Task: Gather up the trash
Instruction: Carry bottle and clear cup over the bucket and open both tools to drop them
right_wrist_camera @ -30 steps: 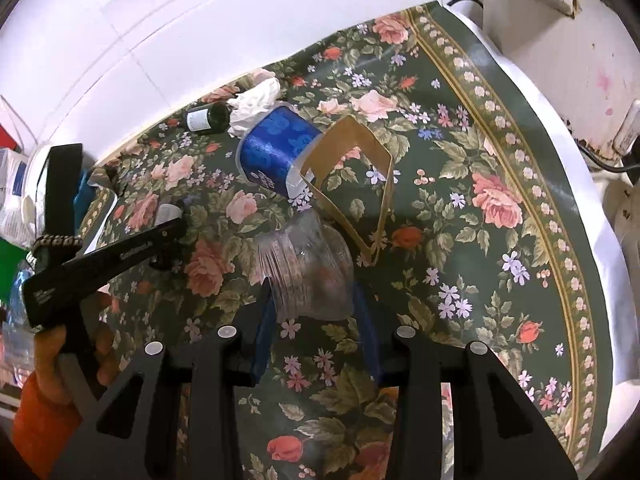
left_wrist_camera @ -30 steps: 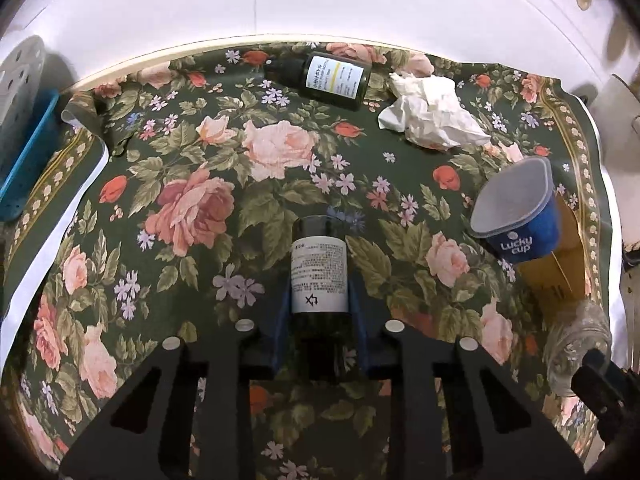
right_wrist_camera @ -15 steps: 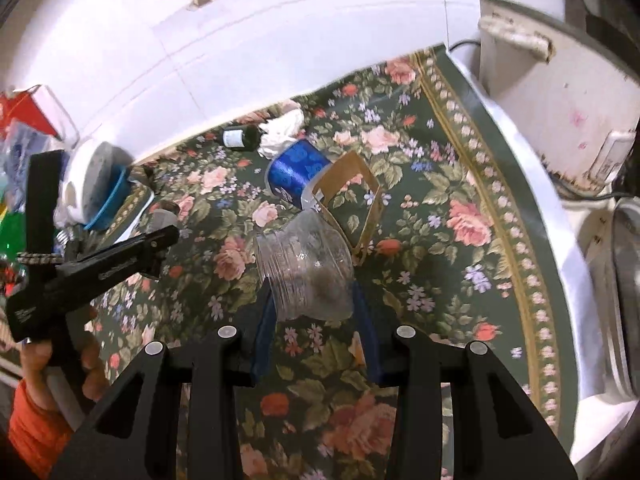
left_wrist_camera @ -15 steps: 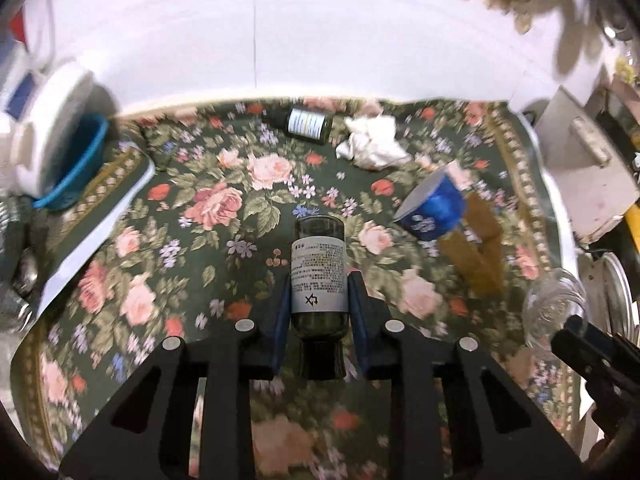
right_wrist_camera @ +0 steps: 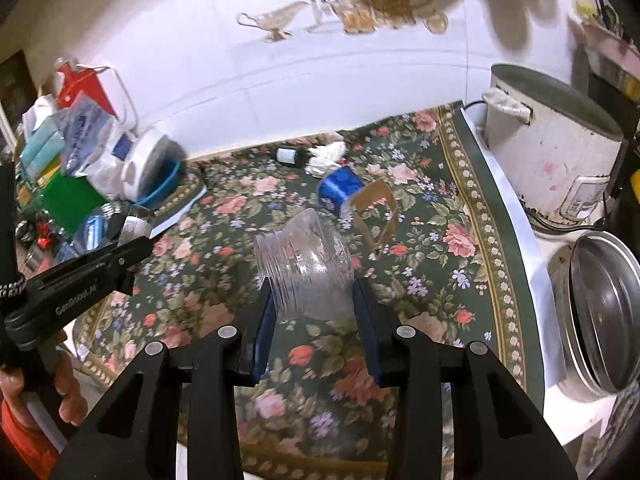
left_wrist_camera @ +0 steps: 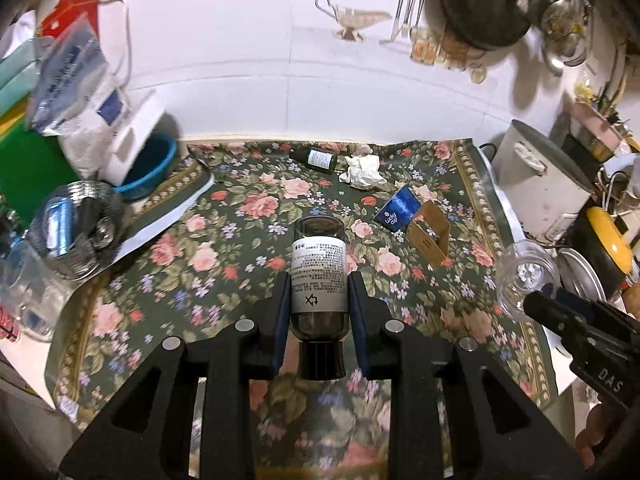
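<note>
The left gripper (left_wrist_camera: 319,312) pinches a dark glass bottle (left_wrist_camera: 319,276) with a white label. The right gripper (right_wrist_camera: 314,316) squeezes a clear, ridged plastic jar (right_wrist_camera: 306,268).

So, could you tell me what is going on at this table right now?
A person is clearing trash with a tool in each hand. The left tool is shut on a dark labelled bottle; the right tool grips a clear plastic jar. Both are held above the floral tablecloth, where a small bottle, crumpled tissue, blue cup and cardboard piece remain.
</note>
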A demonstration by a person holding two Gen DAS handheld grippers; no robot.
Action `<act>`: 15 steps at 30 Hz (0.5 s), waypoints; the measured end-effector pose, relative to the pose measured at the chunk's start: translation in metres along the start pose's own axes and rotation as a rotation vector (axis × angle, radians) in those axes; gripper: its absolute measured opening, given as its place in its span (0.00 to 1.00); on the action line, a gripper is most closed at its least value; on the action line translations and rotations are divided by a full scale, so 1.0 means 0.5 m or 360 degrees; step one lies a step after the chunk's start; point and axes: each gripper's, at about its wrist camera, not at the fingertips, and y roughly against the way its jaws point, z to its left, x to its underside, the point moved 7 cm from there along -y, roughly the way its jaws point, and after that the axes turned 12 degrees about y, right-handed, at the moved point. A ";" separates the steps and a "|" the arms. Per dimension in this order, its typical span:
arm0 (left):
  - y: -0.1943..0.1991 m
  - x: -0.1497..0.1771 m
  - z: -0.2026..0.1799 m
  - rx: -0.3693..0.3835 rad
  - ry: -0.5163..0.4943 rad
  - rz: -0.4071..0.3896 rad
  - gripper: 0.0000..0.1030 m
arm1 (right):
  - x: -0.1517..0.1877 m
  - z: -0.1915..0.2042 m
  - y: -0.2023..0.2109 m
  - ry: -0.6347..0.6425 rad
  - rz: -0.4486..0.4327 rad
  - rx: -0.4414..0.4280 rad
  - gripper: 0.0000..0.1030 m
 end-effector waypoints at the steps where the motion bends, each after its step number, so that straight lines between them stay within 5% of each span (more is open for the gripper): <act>1: 0.016 0.006 0.009 0.0008 -0.0004 -0.0011 0.26 | 0.002 0.009 0.007 0.0001 -0.0008 -0.0001 0.34; 15: 0.213 0.176 0.212 0.0058 -0.0170 0.0005 0.26 | 0.148 0.260 0.109 -0.0128 -0.0041 0.0054 0.34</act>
